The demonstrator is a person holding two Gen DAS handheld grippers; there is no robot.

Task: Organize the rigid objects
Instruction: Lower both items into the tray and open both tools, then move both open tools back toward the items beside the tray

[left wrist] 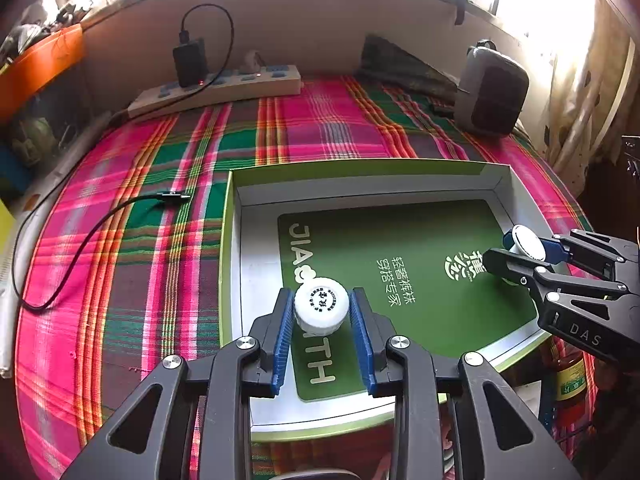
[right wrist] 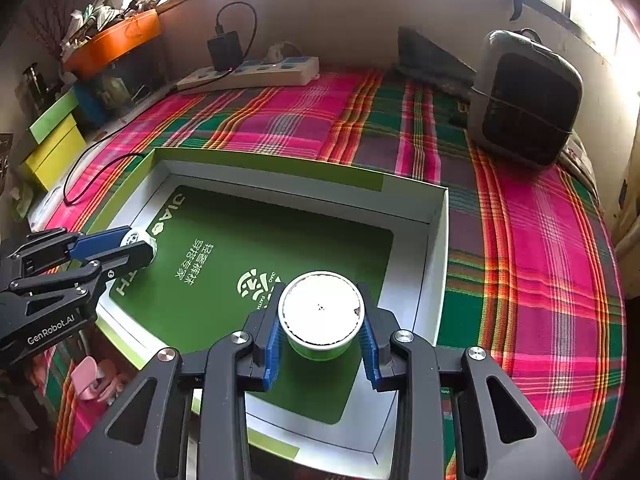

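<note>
Bright plaid cloth [left wrist: 120, 264] in pink, green and orange covers the bench, running back to a pale wall under sunlit windows. From the left wrist view, a shallow cardboard box [left wrist: 240, 264] with lime-green rims and white inner walls sits on the cloth, its floor a flat dark green printed sheet. The left claw [left wrist: 322, 308] is closed on a small white bottle [left wrist: 321, 306] with a ribbed round cap, blue ridged pads [left wrist: 283, 328] pressing both sides, held over the near left part of the box floor. The green floor between the two claws lies bare, and wide cloth stretches left of the box, crossed only by a thin black cable [left wrist: 80, 248]. A beige power strip [left wrist: 224, 88] and a grey rounded speaker [left wrist: 494, 88] stand well back by the wall. From the right wrist view, the right claw [right wrist: 322, 332] grips a round green tub [right wrist: 321, 320] with a smooth white lid, upright over the near right part of the box floor [right wrist: 312, 240], near the right wall [right wrist: 438, 256]. Across the box the left claw appears with its white bottle [right wrist: 138, 238] near the left wall. Open plaid runs right of the box toward the bench edge. An orange tray [right wrist: 116, 40] of clutter sits off to the far left.
</note>
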